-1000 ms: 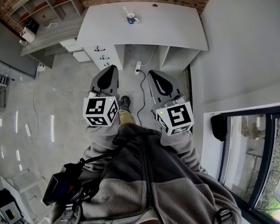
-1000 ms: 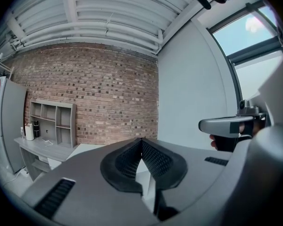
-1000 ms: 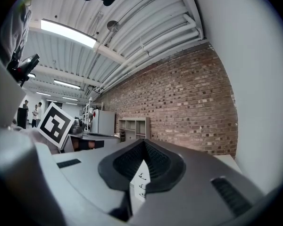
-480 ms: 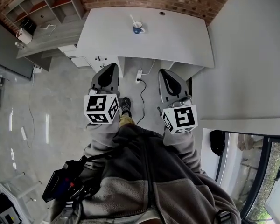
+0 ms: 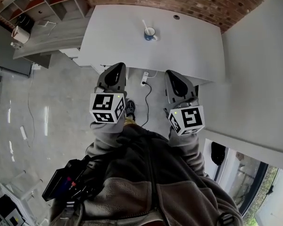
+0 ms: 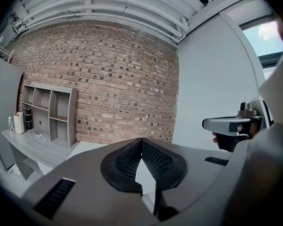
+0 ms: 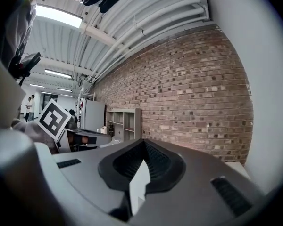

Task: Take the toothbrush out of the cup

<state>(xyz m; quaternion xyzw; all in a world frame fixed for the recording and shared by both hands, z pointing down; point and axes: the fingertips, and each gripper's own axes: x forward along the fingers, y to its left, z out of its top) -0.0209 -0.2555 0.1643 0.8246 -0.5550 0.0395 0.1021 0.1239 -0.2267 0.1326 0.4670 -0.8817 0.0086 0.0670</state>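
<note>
**Both grippers empty, cup far back on desk**

Left gripper [image 5: 117,68] and right gripper [image 5: 173,75] are hovering at the white desk's [image 5: 113,36] near edge, jaws pressing together at the tips, pinching nothing. Toothbrush [image 5: 145,24] is leaning in the blue cup [image 5: 150,34] toward the desk's back, well apart from both. Marker cubes [image 5: 106,108] are showing black-and-white squares.

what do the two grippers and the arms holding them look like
The left gripper and right gripper are each a grey teardrop-shaped shell with a dark hollow on top. Each carries a white cube printed with black square markers, with a small green light beside it. The fingers have black, ribbed inner faces. The person's sleeves are grey fleece.
</note>
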